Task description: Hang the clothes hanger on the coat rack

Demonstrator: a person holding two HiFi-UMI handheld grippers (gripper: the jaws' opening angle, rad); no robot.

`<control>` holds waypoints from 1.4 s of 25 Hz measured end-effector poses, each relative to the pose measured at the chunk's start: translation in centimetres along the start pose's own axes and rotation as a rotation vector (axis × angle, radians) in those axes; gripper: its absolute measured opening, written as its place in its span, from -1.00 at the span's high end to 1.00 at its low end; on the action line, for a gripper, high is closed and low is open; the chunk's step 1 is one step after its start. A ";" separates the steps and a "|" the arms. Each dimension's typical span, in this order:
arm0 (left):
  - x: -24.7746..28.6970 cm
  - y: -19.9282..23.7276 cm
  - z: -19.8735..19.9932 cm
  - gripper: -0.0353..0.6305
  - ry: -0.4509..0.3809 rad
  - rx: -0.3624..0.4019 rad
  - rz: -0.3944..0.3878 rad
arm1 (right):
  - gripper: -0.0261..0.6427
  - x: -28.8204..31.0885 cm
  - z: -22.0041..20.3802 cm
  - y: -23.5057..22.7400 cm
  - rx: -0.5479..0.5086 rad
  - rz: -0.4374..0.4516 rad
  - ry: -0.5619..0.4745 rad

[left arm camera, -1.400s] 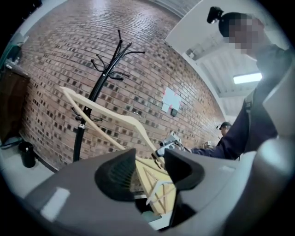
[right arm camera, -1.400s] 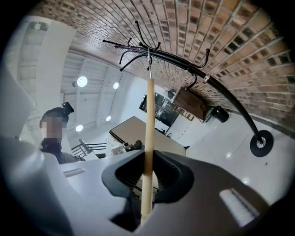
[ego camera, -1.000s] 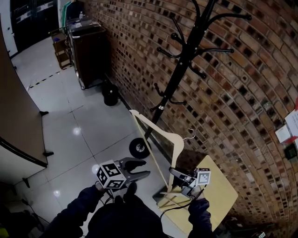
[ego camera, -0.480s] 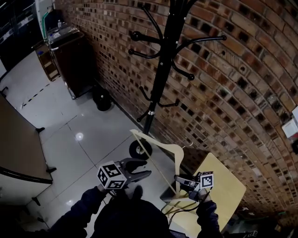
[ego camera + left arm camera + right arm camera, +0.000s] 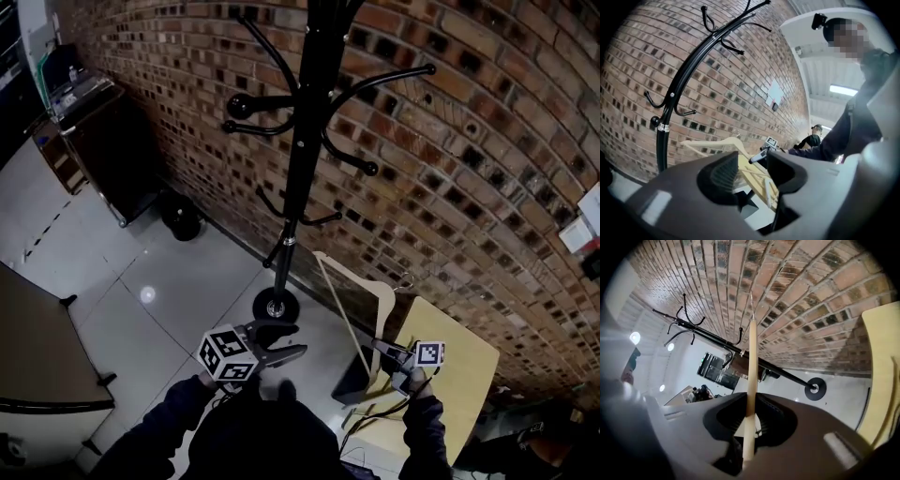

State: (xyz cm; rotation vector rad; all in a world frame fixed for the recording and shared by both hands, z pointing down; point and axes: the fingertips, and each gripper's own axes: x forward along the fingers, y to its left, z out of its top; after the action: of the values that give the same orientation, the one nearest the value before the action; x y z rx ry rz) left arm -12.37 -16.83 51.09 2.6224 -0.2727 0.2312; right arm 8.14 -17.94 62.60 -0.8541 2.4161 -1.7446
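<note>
Hanger: wooden hanger (image 5: 356, 274) up in the air over the edge of the table (image 5: 464, 370), near the brick wall (image 5: 469, 187). It is to the right of the rack (image 5: 298, 169) and touches none of its hooks.
Right gripper: right gripper (image 5: 378, 349) is clenched on the hanger's lower end, with the wood pinched between both pads.
Left gripper: left gripper (image 5: 298, 339) has its jaws spread wide with nothing between them. It hangs low, near the rack's base.
Done: the hanger is picked up and in a firm grip.
Left to do: judging by the gap, carry it across to the rack, raise it to a hook and drop its wire hook over one.
Head view alone: shows both grippers, the rack's full set of hooks, and how far apart the hanger and the pole are.
Right gripper view alone: shows the grip itself, with the hanger (image 5: 751, 371) running straight up from the jaws and the rack (image 5: 778, 371) behind it.
Left gripper view alone: shows the empty gap (image 5: 750, 176), the hanger (image 5: 717, 143) from the side, and more wooden pieces on the table.
</note>
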 end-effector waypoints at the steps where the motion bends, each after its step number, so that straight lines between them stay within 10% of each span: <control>1: -0.2 0.4 0.2 0.29 0.004 0.001 -0.010 | 0.74 0.5 0.8 0.0 0.001 -0.005 -0.031; 6: -1.4 2.1 0.7 0.32 0.019 0.003 -0.044 | 0.74 2.9 4.4 -2.8 -0.008 -0.225 -0.106; 35: -3.3 7.0 4.7 0.33 -0.013 0.008 -0.032 | 0.74 19.1 9.8 -1.1 -0.340 -0.434 0.101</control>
State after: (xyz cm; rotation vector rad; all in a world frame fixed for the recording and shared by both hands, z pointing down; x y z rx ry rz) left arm -16.62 -24.66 49.45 2.6350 -0.2341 0.2043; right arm -4.23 -35.33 65.30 -1.4562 2.8093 -1.5312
